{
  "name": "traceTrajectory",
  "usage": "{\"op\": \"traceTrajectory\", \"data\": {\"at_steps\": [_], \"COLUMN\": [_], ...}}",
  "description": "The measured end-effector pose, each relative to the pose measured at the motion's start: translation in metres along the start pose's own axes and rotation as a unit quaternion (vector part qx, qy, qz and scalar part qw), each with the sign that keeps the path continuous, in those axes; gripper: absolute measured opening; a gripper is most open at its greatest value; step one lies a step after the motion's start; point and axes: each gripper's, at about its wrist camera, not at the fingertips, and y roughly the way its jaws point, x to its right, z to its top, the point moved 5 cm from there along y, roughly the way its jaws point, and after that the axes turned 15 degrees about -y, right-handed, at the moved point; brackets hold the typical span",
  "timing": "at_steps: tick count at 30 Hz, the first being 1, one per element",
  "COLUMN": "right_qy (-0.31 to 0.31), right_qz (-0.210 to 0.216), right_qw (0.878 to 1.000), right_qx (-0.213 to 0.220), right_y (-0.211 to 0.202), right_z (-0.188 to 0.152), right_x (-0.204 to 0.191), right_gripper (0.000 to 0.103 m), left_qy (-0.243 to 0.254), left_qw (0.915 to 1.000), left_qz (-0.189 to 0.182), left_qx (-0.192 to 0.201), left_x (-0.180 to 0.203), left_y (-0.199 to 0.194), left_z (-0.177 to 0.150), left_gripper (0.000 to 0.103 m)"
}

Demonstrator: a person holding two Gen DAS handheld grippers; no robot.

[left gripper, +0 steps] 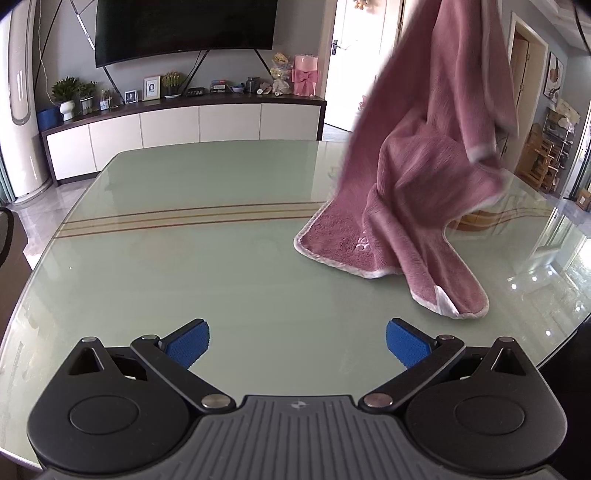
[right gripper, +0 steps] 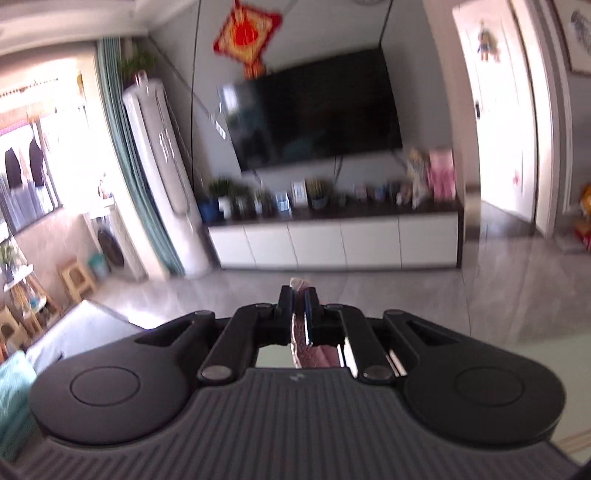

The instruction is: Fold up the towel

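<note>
Right claw (right gripper: 298, 295), jaws pinching one edge of the pink towel (left gripper: 417, 177), holds it high so the cloth hangs open, lower corners trailing on the glass tabletop (left gripper: 184, 266), while the left claw (left gripper: 297, 341) waits spread and empty.

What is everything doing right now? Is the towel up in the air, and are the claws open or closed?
Pink towel: hanging from above, lower end resting crumpled on the table, not folded yet.
Right claw: shut on the pink towel, a bit of cloth poking out between its pads.
Left claw: open, empty, above the table.
Glass table: towel's end lying on it.
Television: screen dark.
</note>
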Motion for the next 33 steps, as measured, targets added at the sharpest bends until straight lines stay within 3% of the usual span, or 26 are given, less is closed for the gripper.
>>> {"op": "traceTrajectory", "data": {"at_steps": [4,8,13,16,17,18,22,25,27,29,31,33], "right_qy": [-0.018,-0.041,-0.085,-0.131,-0.144,-0.164,-0.238,-0.272,-0.317,-0.398,-0.498,-0.589], "right_qz": [-0.015,-0.025,-0.022,0.004,0.013,0.031,0.105,0.145,0.16,0.165,0.157,0.151], "right_qw": [0.999,0.999,0.994,0.983,0.979,0.972,0.933,0.908,0.891,0.867,0.826,0.773], "right_qx": [0.024,0.012,-0.061,-0.129,-0.144,-0.167,-0.249,-0.282,-0.283,-0.25,-0.212,-0.179], "right_y": [-0.005,0.006,0.052,0.08,0.083,0.089,0.112,0.126,0.138,0.142,0.15,0.159], "right_z": [0.044,0.055,0.0,-0.079,-0.096,-0.125,-0.244,-0.306,-0.34,-0.361,-0.384,-0.407], "right_x": [-0.012,-0.033,-0.052,-0.053,-0.055,-0.057,-0.068,-0.089,-0.109,-0.133,-0.156,-0.178], "right_gripper": [0.003,0.003,0.004,0.008,0.016,0.021,0.021,0.03,0.03,0.031,0.036,0.037], "left_qy": [-0.007,-0.013,-0.021,-0.02,-0.02,-0.024,-0.031,-0.027,-0.024,-0.017,-0.015,-0.016], "left_qw": [1.0,0.9998,0.9995,0.9996,0.9997,0.9996,0.9995,0.9996,0.9997,0.9997,0.9997,0.9997], "left_qz": [-0.003,-0.005,-0.01,-0.006,-0.004,-0.002,0.002,0.005,0.007,0.014,0.016,0.018], "left_qx": [0.005,0.011,0.02,0.017,0.015,0.012,0.004,0.0,-0.003,-0.005,-0.004,-0.002], "left_x": [-0.004,-0.009,-0.013,-0.019,-0.022,-0.025,-0.031,-0.029,-0.029,-0.028,-0.029,-0.032], "left_y": [-0.004,-0.008,-0.015,-0.016,-0.016,-0.015,-0.012,-0.011,-0.009,-0.008,-0.011,-0.015], "left_z": [-0.002,-0.001,-0.001,-0.006,-0.007,-0.008,-0.009,-0.008,-0.007,-0.006,-0.006,-0.007], "left_gripper": [0.103,0.103,0.103,0.103,0.103,0.103,0.103,0.103,0.103,0.103,0.103,0.103]}}
